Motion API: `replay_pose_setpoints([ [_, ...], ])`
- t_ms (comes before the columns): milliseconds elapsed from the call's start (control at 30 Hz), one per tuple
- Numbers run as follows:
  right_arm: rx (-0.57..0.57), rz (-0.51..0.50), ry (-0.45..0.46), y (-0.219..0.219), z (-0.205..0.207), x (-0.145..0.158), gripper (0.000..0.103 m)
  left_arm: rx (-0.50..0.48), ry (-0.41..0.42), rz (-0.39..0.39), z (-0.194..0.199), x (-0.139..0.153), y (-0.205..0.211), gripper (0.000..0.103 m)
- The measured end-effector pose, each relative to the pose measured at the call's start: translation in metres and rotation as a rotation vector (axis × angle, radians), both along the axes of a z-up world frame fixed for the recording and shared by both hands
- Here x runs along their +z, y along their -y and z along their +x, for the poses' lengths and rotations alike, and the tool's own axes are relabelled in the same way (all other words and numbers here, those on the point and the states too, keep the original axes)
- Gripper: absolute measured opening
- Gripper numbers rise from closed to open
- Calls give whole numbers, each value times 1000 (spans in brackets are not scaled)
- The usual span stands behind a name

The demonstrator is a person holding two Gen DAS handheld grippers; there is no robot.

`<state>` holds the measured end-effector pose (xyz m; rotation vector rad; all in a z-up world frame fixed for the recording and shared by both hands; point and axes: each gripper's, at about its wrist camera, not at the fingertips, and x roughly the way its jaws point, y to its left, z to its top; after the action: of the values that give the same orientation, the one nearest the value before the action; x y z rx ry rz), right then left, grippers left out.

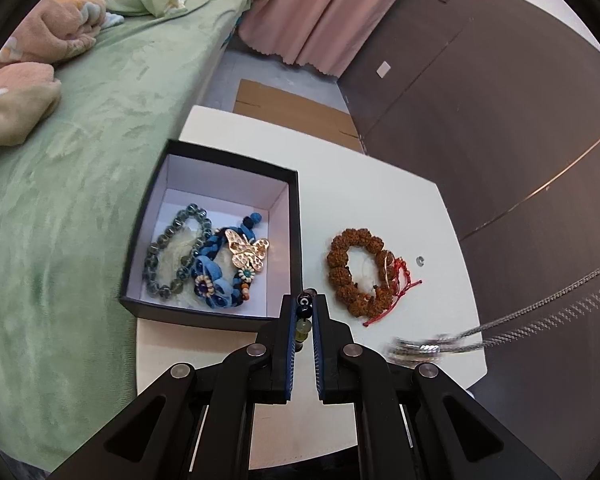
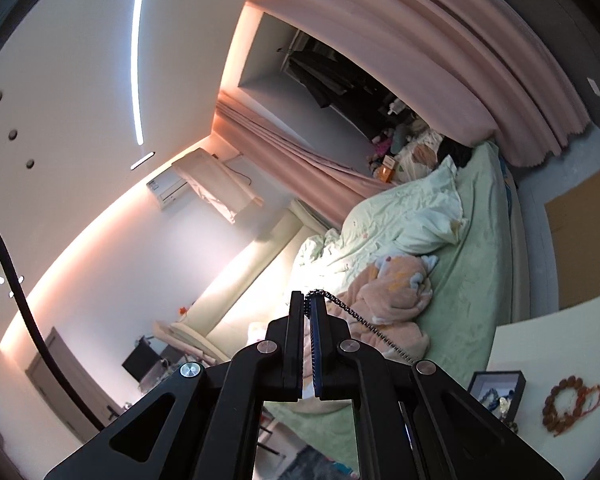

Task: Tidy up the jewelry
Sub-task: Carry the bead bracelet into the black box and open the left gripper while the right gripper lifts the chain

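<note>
My left gripper (image 1: pixel 303 300) is shut on a string of dark and green beads (image 1: pixel 303 322), just off the near right corner of the black jewelry box (image 1: pixel 294 240). In the box lie a grey-green bead bracelet (image 1: pixel 176 258), a blue braided piece (image 1: pixel 214 280) and a gold butterfly (image 1: pixel 247 254). A brown seed bracelet (image 1: pixel 358 276) with red cord lies on the white table (image 1: pixel 412 208). My right gripper (image 2: pixel 310 300) is shut on a silver chain (image 2: pixel 364 326), held high and pointing level across the room; the chain (image 1: pixel 540 310) trails blurred to a metal pendant (image 1: pixel 416 349).
A green bed (image 1: pixel 80 168) with pillows and a peach blanket runs along the table's left side. Pink curtains (image 1: pixel 320 12) and a dark wardrobe (image 1: pixel 500 100) stand behind. Flat cardboard (image 1: pixel 292 114) lies on the floor beyond the table. A small metal ring (image 1: pixel 420 260) sits near the seed bracelet.
</note>
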<state>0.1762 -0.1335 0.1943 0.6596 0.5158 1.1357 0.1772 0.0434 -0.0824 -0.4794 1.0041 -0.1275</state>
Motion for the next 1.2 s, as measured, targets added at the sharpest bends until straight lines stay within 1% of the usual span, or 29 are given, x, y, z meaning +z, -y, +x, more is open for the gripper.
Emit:
replay_pose_setpoints([
  [100, 2, -11, 27, -6, -6, 14, 5, 15, 25, -6, -3, 12, -9, 8],
  [200, 3, -27, 38, -13, -9, 21, 5, 25, 63, -8, -7, 32, -19, 8],
  [333, 2, -35, 38, -20, -11, 23, 5, 35, 117, -11, -11, 57, -29, 8],
  [467, -9, -44, 14, -29, -4, 16, 5, 48, 147, 0, -8, 70, -38, 8],
  [533, -12, -49, 1, -34, 1, 11, 5, 51, 144, 1, -4, 70, -42, 8],
  [667, -15, -65, -27, -44, 12, -1, 5, 54, 132, -18, 2, 58, -50, 8],
  [767, -13, -76, -52, -52, 22, -10, 5, 81, 136, -23, 6, 48, -57, 8],
  [833, -15, -89, -65, -57, 29, -16, 5, 94, 103, -43, 11, 37, -63, 9],
  [900, -11, -101, -77, -62, 36, -22, 5, 111, 41, -92, 15, 19, -72, 12],
  [933, -9, -106, -85, -64, 40, -26, 5, 118, 33, -100, 14, 15, -75, 17],
  [967, -10, -111, -91, -66, 43, -30, 5, 129, 34, -104, 12, 10, -79, 30],
  [1000, -11, -115, -96, -67, 46, -33, 5, 139, 37, -104, 10, 7, -82, 42],
  [1033, -11, -117, -101, -67, 48, -35, 5, 149, 45, -110, 7, 6, -85, 57],
  [1067, -10, -120, -110, -69, 52, -40, 5, 158, 55, -117, 4, 5, -88, 64],
  [1200, -13, -137, -137, -75, 63, -53, 5, 192, 73, -133, -5, 4, -100, 65],
])
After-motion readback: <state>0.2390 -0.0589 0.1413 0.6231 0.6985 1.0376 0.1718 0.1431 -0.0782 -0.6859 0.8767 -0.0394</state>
